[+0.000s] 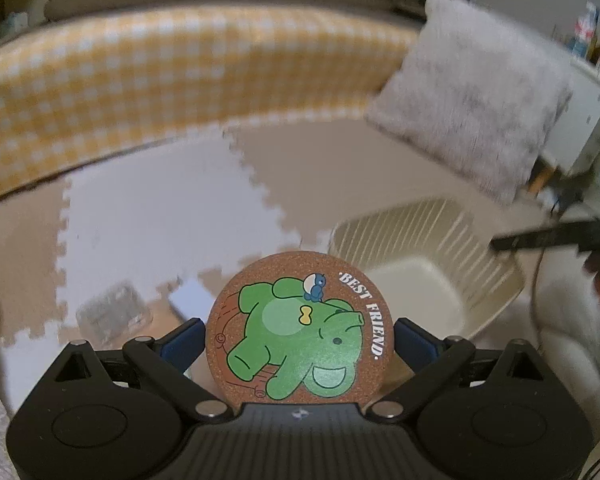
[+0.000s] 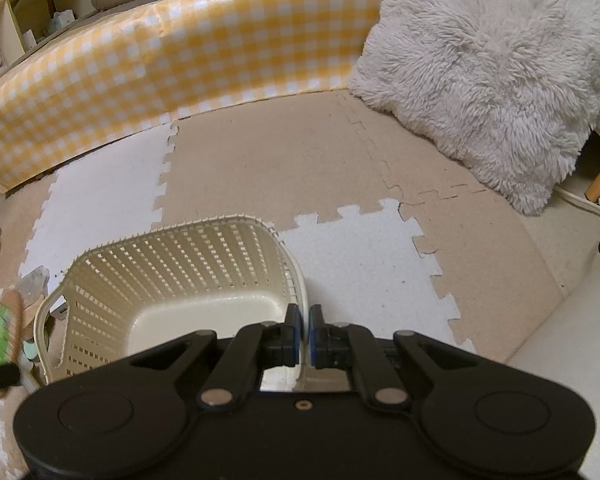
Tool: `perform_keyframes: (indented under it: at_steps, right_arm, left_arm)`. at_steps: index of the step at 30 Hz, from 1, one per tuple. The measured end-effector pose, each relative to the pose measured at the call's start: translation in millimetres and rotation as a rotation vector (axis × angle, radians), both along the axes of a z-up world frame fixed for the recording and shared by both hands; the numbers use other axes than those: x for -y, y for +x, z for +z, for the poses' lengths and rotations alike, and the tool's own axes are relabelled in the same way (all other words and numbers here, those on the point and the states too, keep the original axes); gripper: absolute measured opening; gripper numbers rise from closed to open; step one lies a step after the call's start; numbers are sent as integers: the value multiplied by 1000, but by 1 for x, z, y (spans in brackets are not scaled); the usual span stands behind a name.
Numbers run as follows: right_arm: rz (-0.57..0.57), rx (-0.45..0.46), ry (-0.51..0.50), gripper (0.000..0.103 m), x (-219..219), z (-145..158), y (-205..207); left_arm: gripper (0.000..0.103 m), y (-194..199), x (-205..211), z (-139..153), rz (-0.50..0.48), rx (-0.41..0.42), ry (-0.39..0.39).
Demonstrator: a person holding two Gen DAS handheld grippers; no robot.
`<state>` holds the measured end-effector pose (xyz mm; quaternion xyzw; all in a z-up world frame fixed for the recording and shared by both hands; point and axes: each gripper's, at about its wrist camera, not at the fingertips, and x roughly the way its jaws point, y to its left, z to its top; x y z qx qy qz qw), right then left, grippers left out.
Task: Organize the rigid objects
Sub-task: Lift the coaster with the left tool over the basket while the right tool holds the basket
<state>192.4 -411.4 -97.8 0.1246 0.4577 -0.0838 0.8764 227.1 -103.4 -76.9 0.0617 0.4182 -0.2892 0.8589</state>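
While your left tongs (image 1: 299, 338) stand clamped across a round cork coaster (image 1: 300, 326) printed with a green cartoon animal and the words "BEST FRIEND", the coaster stands on edge between the blue pads, lifted above the puzzle-piece floor mat (image 1: 148, 216). Just to its right sits the cream slotted basket (image 1: 452, 240), with nothing visible inside it. Your right tongs (image 2: 304, 332) are closed together on the basket's near rim (image 2: 296, 276), the wall pinched between the pads. A clear plastic case (image 1: 114, 314) lies on the mat to the left of the coaster. A fluffy grey cushion (image 2: 492, 76) leans at the mat's far right corner, beside the yellow checked panel (image 2: 172, 52) along the far edge.
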Motion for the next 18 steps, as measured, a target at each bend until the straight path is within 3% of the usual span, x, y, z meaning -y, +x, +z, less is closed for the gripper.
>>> perform_keyframes:
  at_steps: [6, 14, 18]
  right_arm:
    - [1, -5, -5, 5, -1, 0, 0]
    - [-5, -2, 49, 5, 5, 0, -1]
    - [-10, 0, 73, 5, 7, -1, -1]
  left_arm:
    - [99, -6, 39, 23, -84, 17, -110]
    - [99, -23, 117, 1, -260, 68, 20]
    - [99, -23, 139, -18, -301, 51, 64]
